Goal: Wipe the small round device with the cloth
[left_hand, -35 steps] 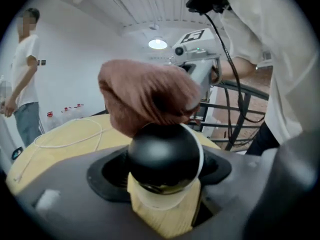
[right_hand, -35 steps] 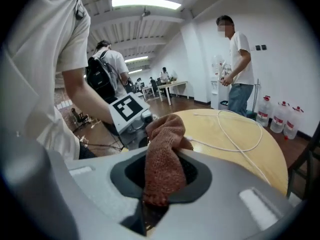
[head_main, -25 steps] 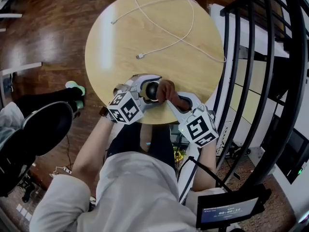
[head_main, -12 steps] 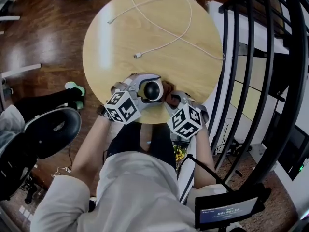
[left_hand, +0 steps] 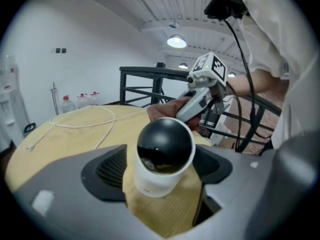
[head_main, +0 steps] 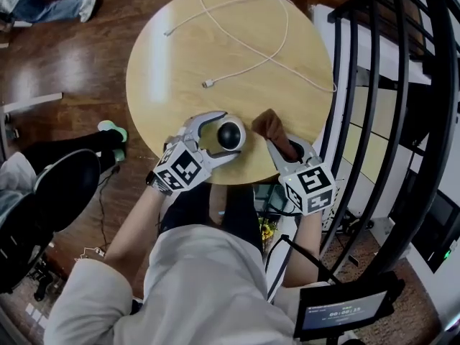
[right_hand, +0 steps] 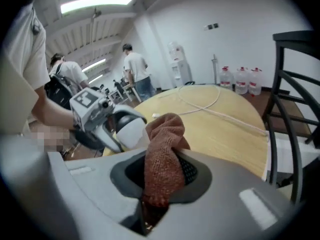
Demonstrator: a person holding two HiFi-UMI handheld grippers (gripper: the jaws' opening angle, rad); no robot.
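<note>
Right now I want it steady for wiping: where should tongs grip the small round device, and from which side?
Grip the small round device by its white base, from the table's near edge: its sides are straight, while the black dome may slip and should stay bare for the cloth.

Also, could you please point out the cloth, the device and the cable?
cloth (right_hand: pixel 162 169), right gripper view, its hanging middle.
device (left_hand: pixel 165 141), left gripper view, its black dome.
cable (head_main: pixel 207 84), head view, its plug end.
</note>
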